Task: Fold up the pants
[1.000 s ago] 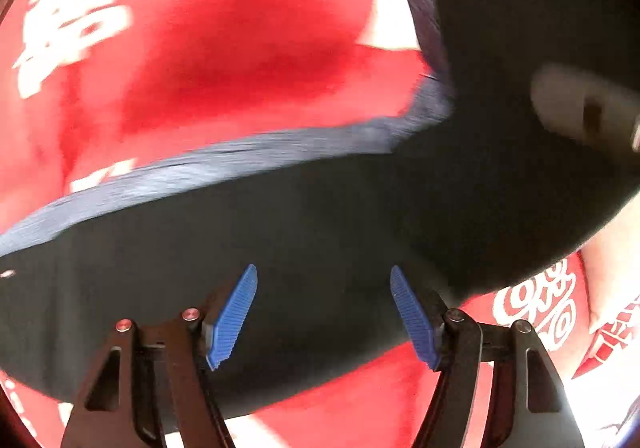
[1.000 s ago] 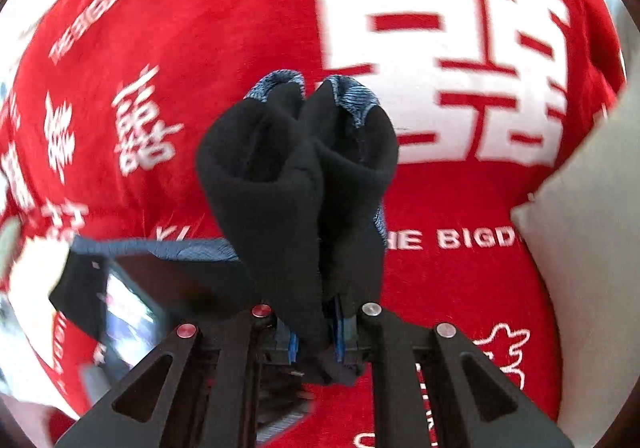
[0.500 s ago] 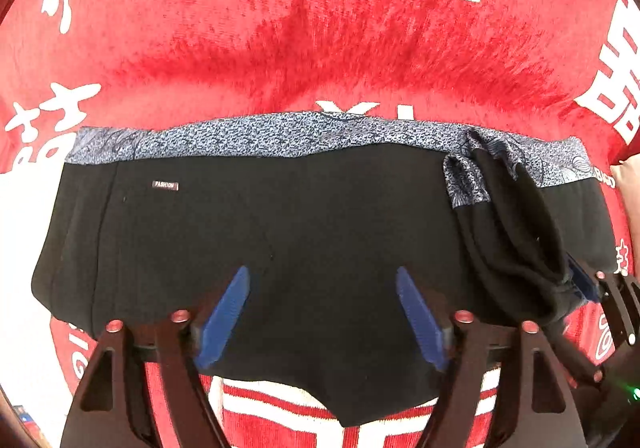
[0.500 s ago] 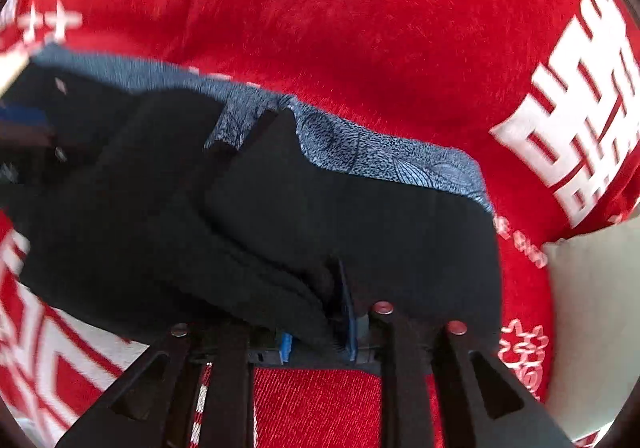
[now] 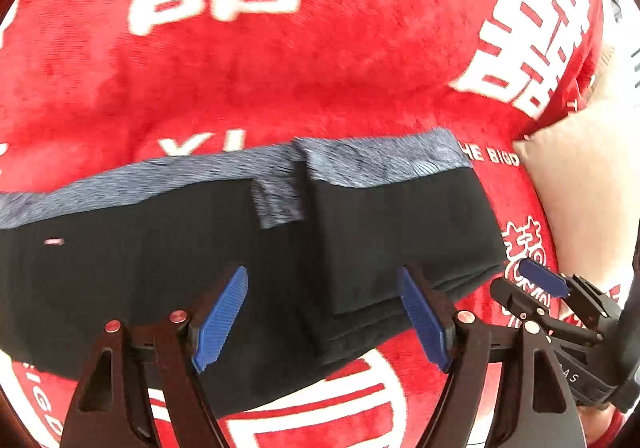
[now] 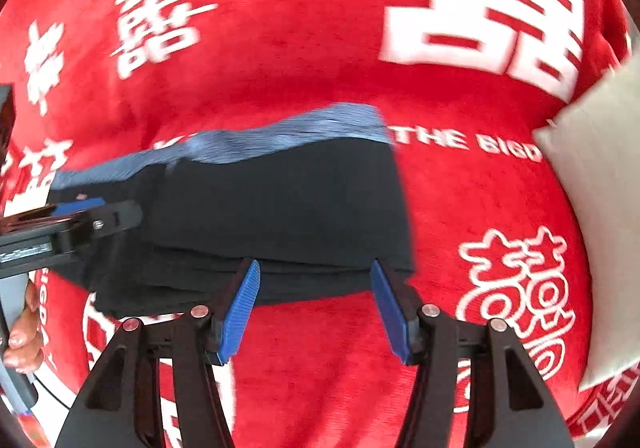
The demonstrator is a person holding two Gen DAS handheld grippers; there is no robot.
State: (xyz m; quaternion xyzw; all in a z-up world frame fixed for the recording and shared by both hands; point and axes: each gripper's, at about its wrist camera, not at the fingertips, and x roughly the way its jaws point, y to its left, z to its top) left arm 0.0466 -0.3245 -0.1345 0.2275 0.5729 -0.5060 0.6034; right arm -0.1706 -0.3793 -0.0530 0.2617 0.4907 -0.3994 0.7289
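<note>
The black pants (image 5: 168, 272) lie flat on the red blanket (image 5: 320, 80), grey-blue waistband (image 5: 120, 188) along the far edge. The left gripper (image 5: 322, 314) hangs spread over them, holding nothing. A folded layer, seemingly the legs, covers the right end. The right gripper (image 6: 314, 308) gapes empty at the near hem; bare blanket runs to the cream pillow (image 6: 600, 208).
</note>
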